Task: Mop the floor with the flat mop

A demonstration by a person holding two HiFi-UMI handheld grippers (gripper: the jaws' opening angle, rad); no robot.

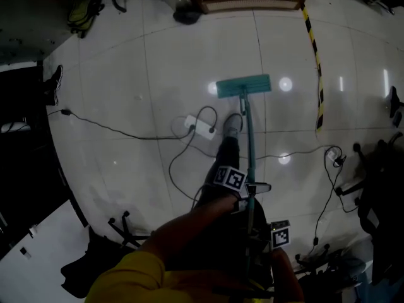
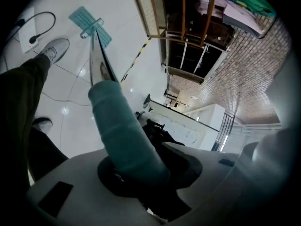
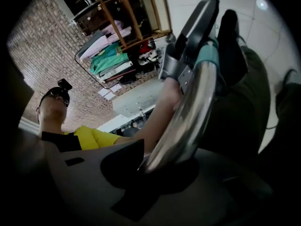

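While the left hand-held gripper (image 2: 136,171) and right hand-held gripper (image 3: 162,161) both clamp the handle (image 2: 122,131), the mop head (image 1: 243,86) lies flat on the floor (image 1: 126,74). Pressing evenly and skirting the cable (image 1: 146,137) seems wisest.

Teal flat mop (image 1: 243,86), head on floor (image 1: 126,74)

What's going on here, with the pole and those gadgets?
A person grips a flat mop's handle with two handheld tools: the left tongs and right tongs are both shut on it. The teal mop head lies flat on the white tiled floor, just beyond the person's shoe and a power strip.
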